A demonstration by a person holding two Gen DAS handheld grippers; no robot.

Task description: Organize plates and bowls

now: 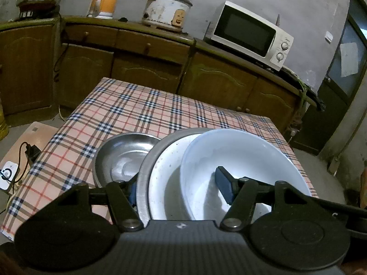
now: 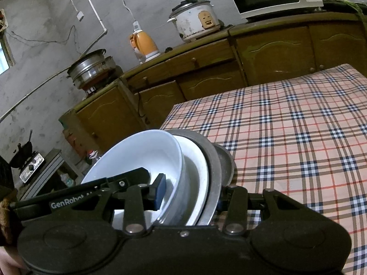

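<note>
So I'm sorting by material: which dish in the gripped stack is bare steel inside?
The steel bowl at the outer end: its inside is shiny grey metal. The white bowl and the grey-rimmed enamel basin between them are white inside.

Bowl stack held above near edge of table: white bowl nested in enamel basin, steel bowl outermost. Cabinet behind table. On cabinet: kettle left, rice cooker middle, microwave right.
</note>
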